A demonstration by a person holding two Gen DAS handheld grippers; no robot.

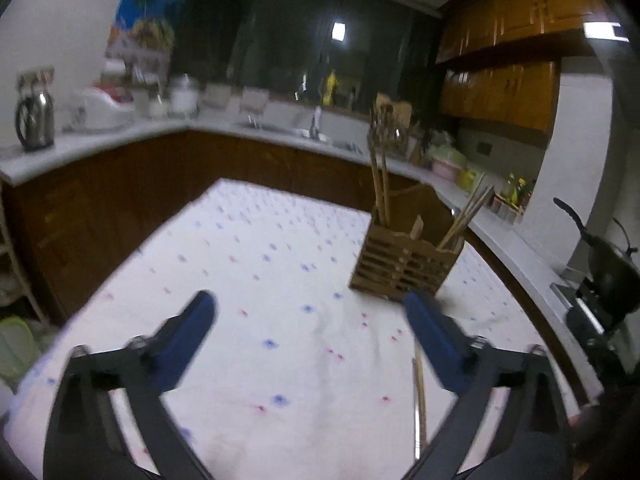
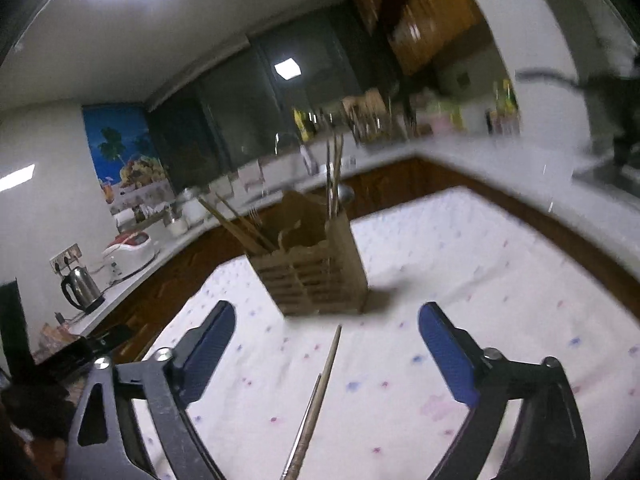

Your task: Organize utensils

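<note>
A slatted wooden utensil holder [image 1: 404,258] stands on the white dotted tablecloth [image 1: 260,280], with several wooden-handled utensils upright in it. It also shows in the right wrist view [image 2: 316,268]. My left gripper [image 1: 310,304] is open and empty, to the near left of the holder. A wooden-handled utensil [image 1: 420,396] lies on the cloth by its right finger. My right gripper [image 2: 326,316] is open over the cloth. Two thin utensils [image 2: 316,400] lie between its fingers, pointing toward the holder.
A dark wood counter with a white top [image 1: 120,136] wraps around the table, holding a kettle [image 1: 34,120], a rice cooker [image 1: 100,110] and a sink tap [image 1: 316,122]. A black pan [image 1: 608,264] sits on a stove at the right.
</note>
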